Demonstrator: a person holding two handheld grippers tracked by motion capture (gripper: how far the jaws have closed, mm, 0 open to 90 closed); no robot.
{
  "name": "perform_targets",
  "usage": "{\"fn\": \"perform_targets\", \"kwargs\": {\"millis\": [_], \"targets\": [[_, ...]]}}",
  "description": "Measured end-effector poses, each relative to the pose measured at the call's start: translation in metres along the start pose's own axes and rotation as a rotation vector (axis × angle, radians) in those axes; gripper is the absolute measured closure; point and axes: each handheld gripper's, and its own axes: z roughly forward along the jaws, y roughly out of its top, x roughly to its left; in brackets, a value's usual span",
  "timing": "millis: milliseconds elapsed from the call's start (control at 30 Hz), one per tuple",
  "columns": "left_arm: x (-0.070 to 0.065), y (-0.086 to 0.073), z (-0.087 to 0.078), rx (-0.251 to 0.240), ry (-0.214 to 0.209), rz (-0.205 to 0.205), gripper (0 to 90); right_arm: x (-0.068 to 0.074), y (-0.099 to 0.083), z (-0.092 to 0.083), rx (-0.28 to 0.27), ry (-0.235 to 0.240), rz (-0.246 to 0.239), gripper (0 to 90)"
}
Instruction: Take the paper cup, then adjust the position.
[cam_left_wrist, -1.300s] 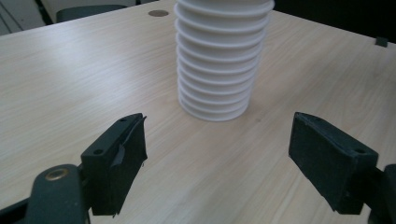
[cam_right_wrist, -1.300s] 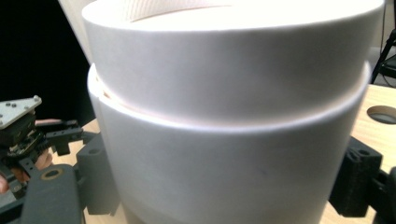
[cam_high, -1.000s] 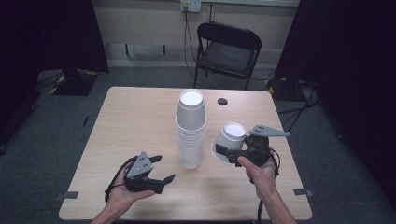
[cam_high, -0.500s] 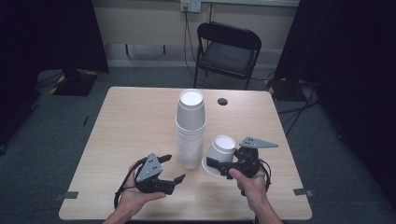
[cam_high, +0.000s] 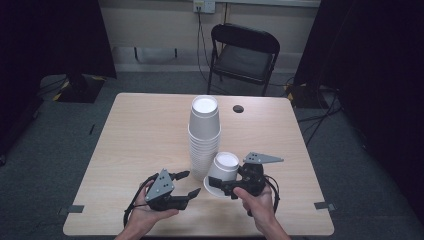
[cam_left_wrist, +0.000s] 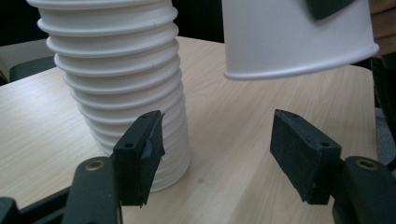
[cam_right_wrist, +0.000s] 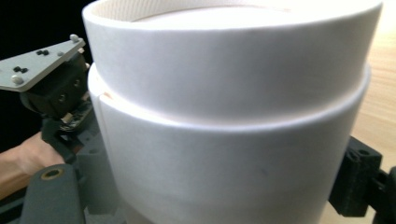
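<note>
Your right gripper (cam_high: 223, 188) clamps the white cup (cam_high: 223, 168) across its wall; the cup hangs upside down, tilted, its rim just above the table (cam_high: 140, 140), beside the cup stack (cam_high: 204, 135). Your left gripper (cam_high: 189, 183) has just been closing, jaws apart on nothing, the stack's base ahead of its left pad, the cup above its right.
</note>
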Motion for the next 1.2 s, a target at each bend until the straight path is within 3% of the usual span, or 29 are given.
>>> {"fn": "perform_targets", "kwargs": {"millis": [167, 300, 367, 733, 1200], "targets": [[-0.006, -0.001, 0.003, -0.012, -0.068, 0.02, 40.2, 0.003, -0.005, 0.003, 0.014, 0.012, 0.007, 16.7], [-0.008, 0.0, 0.004, -0.016, -0.058, 0.005, 40.8, 0.005, -0.008, 0.004, 0.018, 0.013, 0.005, 16.6], [-0.007, -0.001, 0.006, -0.013, -0.079, -0.018, 40.6, 0.006, -0.01, 0.003, 0.019, 0.018, 0.009, 16.6], [-0.009, -0.003, 0.009, -0.03, -0.062, -0.024, 47.3, 0.01, -0.012, 0.008, 0.024, 0.033, 0.02, 16.6], [-0.012, -0.004, 0.008, -0.058, -0.013, 0.085, 57.9, 0.011, -0.013, 0.013, 0.01, 0.058, 0.091, 16.6]]}}
